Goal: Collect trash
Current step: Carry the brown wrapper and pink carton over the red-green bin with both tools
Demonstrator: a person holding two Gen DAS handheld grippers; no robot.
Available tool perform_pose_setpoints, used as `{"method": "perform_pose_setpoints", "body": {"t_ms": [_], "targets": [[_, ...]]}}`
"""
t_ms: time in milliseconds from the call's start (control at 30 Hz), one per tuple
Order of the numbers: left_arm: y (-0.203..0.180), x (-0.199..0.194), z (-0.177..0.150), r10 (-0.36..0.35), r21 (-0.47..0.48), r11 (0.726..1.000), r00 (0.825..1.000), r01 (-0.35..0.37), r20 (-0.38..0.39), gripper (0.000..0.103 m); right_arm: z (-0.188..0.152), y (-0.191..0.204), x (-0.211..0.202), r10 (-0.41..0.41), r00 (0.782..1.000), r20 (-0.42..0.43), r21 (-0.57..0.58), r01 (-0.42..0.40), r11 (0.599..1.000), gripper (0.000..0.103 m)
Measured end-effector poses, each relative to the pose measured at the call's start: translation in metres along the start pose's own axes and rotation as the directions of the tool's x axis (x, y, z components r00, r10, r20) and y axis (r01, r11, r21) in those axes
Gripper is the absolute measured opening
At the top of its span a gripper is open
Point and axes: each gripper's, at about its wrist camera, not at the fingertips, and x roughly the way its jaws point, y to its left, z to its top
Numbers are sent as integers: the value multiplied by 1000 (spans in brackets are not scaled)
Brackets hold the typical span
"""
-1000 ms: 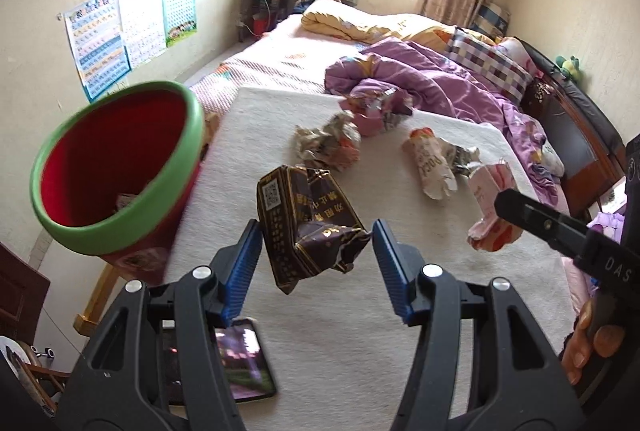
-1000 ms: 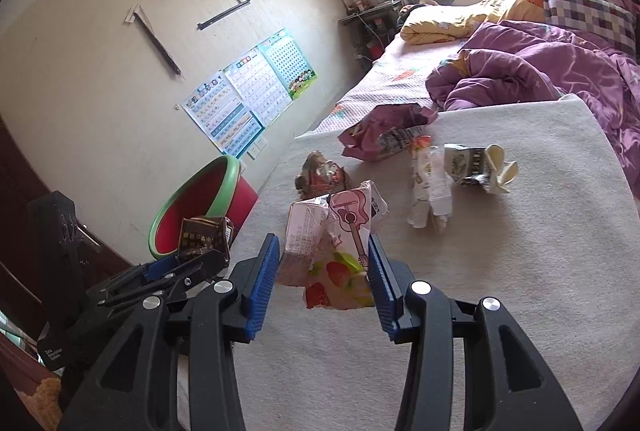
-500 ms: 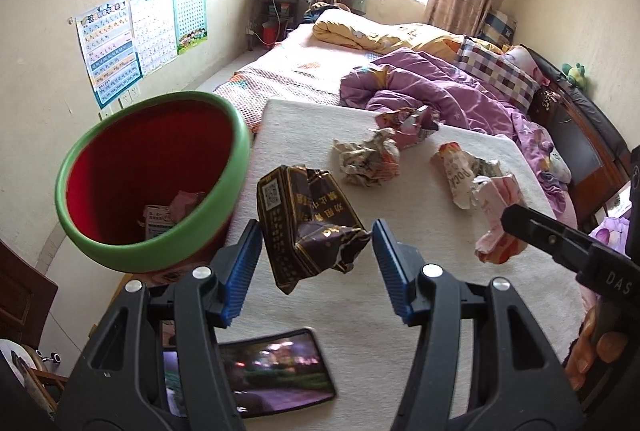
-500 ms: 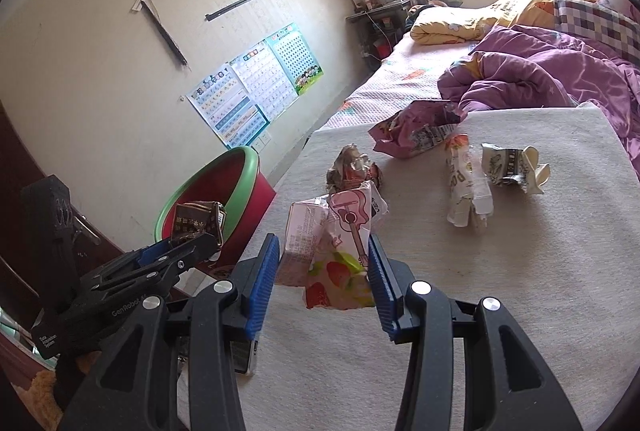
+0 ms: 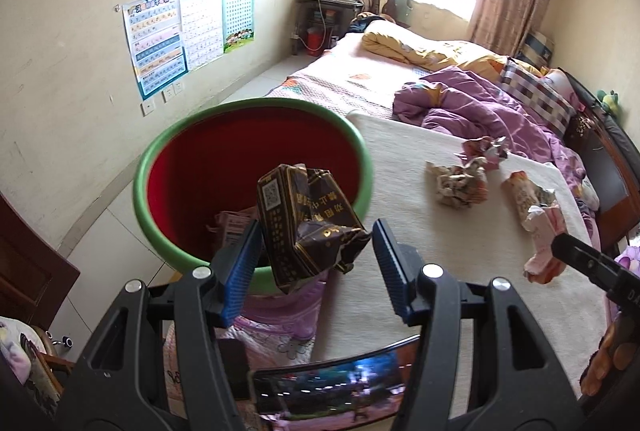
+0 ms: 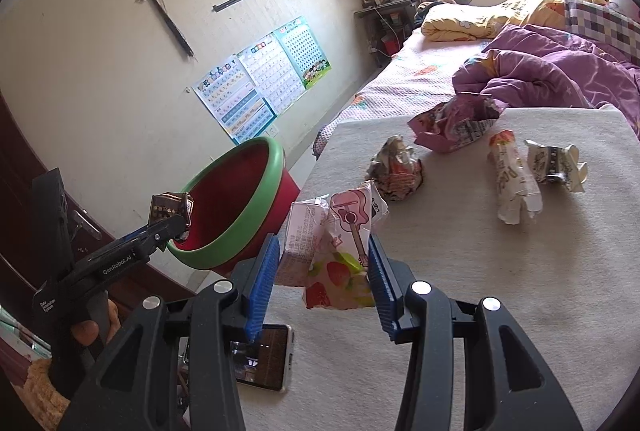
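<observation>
Left gripper (image 5: 316, 255) jaws about half open, clamped on a crumpled dark brown snack bag (image 5: 308, 219) with a QR code on one face; bag is pinched at its lower part and sits over the near rim of the bin (image 5: 160, 159). Bin is a round tub, red inside and out with a green rim, standing on the floor just beside the bed edge. Inside it: at least one pale pink printed carton or wrapper (image 5: 232, 227) lying at the bottom, partly hidden behind the held bag; can't tell if more is under it. Right gripper (image 6: 320, 267) jaws narrower, roughly a third open, closed on a squashed pink drink carton (image 6: 332, 243) with a guitar and strawberry print, held above the beige mat (image 6: 520, 291) that covers the bed. From the right wrist view the left gripper (image 6: 176, 227) and its bag are at the bin's rim, carton well short of the bin. Still on the mat: crumpled foil wrapper (image 6: 396, 171), purple snack bag (image 6: 456, 127) near the far edge, white and orange pouch (image 6: 512, 179), crushed white carton (image 6: 556, 163) just beside the pouch. A phone (image 6: 264, 355) with its screen lit lies on the mat's near edge below the grippers. Purple duvet (image 6: 552, 75) is bunched beyond the mat.
</observation>
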Motion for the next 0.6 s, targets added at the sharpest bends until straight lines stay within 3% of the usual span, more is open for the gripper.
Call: {"method": "perform_pose_setpoints", "body": {"t_ms": [600], "targets": [[36,10,9,-37,20,999,999,37,-7,54,1,40,34,-1,1000,-6,-16,1,1000,43]]}}
